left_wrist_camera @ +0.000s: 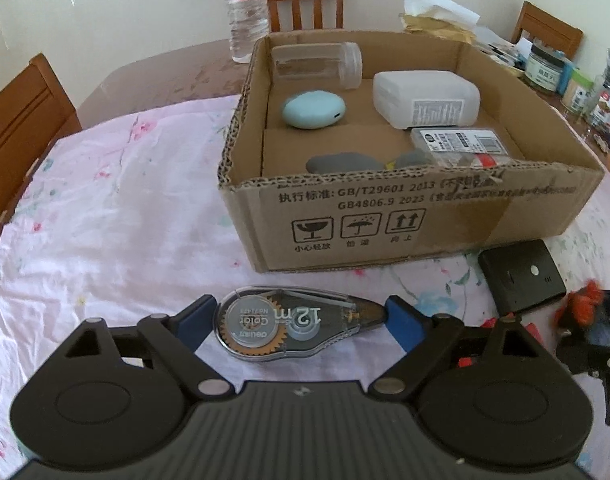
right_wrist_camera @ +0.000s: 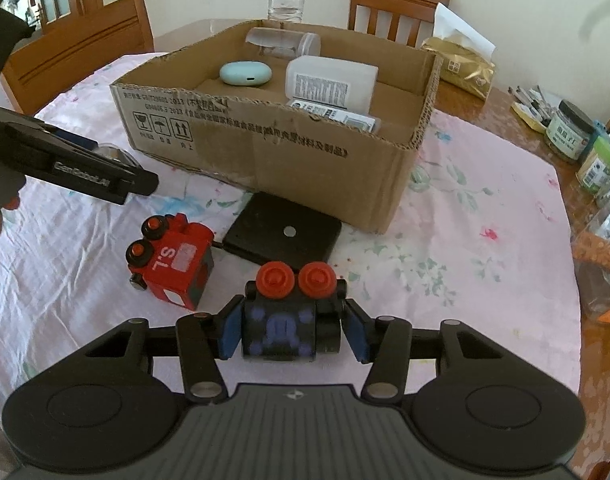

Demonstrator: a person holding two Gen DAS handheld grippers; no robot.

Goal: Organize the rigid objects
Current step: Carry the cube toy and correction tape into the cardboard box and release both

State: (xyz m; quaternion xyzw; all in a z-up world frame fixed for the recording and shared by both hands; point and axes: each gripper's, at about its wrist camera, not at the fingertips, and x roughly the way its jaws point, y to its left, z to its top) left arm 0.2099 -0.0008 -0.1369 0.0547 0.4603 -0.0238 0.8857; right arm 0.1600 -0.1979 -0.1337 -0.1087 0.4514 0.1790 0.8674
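Lying between left fingers (left_wrist_camera: 197,320): correction tape (left_wrist_camera: 293,322).

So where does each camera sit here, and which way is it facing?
Left wrist: behind the left gripper, angled down at the clear correction-tape dispenser between its blue pads.
Right wrist: behind the right gripper, shut on the dark toy train car; left gripper at left edge.
Shared: open cardboard box, flat black square block.

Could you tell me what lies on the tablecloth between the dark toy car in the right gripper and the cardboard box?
A flat black square block lies there, its far edge close to the cardboard box, clear of the dark toy car. The right wrist view shows it.
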